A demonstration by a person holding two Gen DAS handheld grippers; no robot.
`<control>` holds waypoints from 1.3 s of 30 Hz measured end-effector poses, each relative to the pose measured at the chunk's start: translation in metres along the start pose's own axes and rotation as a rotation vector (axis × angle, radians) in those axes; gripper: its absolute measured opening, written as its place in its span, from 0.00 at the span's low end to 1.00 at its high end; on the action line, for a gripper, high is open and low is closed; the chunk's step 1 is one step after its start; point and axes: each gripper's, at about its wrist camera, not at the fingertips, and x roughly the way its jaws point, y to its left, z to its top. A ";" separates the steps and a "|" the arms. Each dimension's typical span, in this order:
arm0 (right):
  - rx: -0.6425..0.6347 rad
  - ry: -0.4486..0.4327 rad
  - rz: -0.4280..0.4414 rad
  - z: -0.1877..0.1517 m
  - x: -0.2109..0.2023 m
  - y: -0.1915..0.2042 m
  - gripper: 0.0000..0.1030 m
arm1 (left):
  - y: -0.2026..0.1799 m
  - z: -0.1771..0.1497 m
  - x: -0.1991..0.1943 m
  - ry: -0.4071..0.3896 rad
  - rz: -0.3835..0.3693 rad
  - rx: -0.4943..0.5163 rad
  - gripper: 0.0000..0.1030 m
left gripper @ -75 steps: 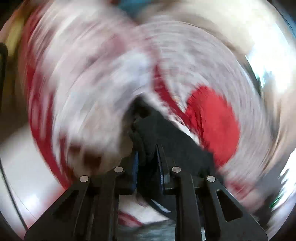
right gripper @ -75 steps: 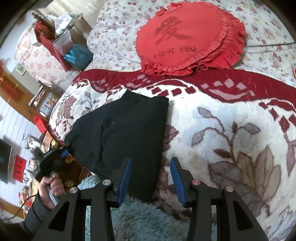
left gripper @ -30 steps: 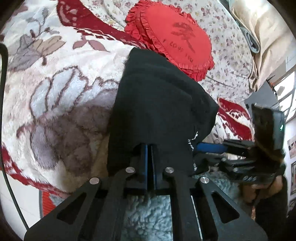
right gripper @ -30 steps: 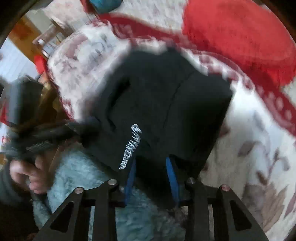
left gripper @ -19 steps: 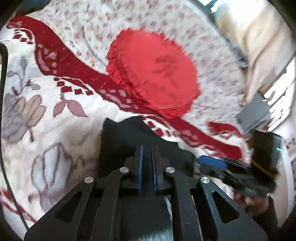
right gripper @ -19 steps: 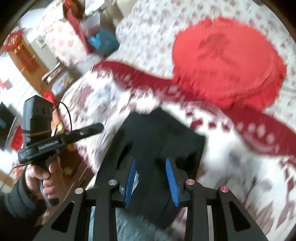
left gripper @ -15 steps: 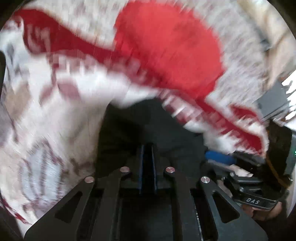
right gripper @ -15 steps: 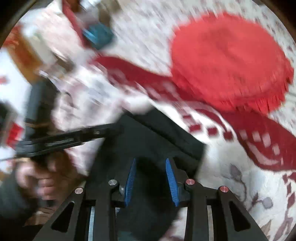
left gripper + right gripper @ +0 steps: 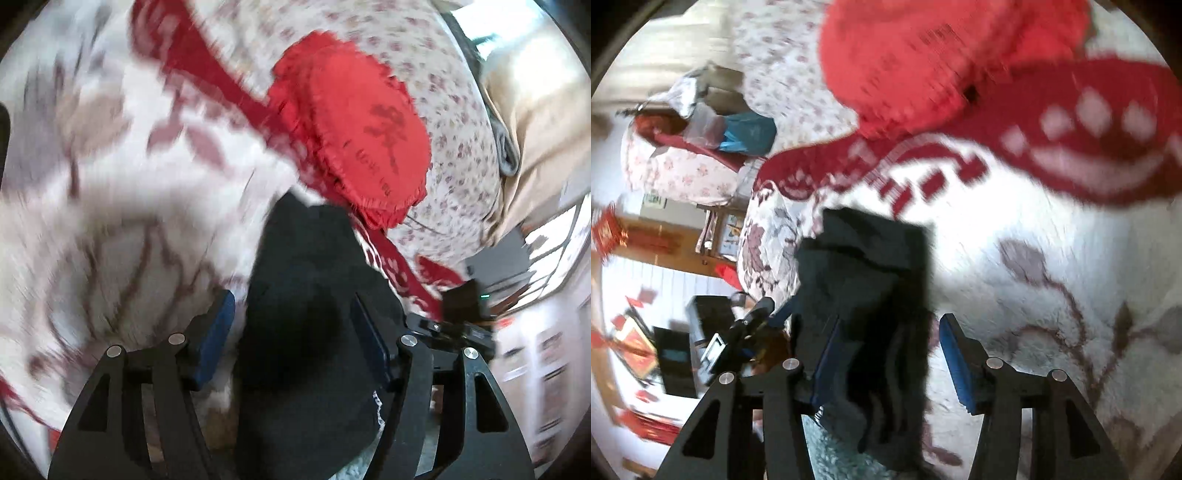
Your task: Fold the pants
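- Left wrist view: the left gripper (image 9: pixel 293 343) is spread wide, its 2 blue pads clear of the cloth on either side, and the black pants (image 9: pixel 306 332) lie straight ahead between the fingers, folded into a narrow bundle.
- The bundle's long axis runs away from the gripper, along the fingers, toward the red cushion (image 9: pixel 354 140) beyond its far end.
- Off to this gripper's right, just past the pants' edge, sits the other handheld tool, so both are close; which is nearer cannot be told.
- Only this view shows a scrap of white lettering low on the pants' right edge.
- Right wrist view: the right gripper (image 9: pixel 886 354) is open too, nothing pinched; the pants (image 9: pixel 871 295) lie ahead and slightly left of centre, the left pad against or over the cloth, the right pad over bare blanket (image 9: pixel 1052 266).
- Same long axis here, running forward from the fingers.
- This view alone shows the stacked layers at the far end, so the folding looks well along.
- Blur hides the finer edges.
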 end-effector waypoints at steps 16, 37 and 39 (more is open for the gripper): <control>-0.213 0.169 0.177 0.004 0.022 -0.001 0.38 | 0.031 -0.009 -0.013 -0.005 -0.303 -0.167 0.66; -0.238 0.157 0.141 0.007 0.026 0.003 0.32 | -0.001 -0.025 0.007 0.025 -0.084 -0.002 0.29; -0.284 0.143 0.125 0.006 0.023 0.010 0.28 | -0.007 -0.027 0.003 0.016 -0.086 0.013 0.23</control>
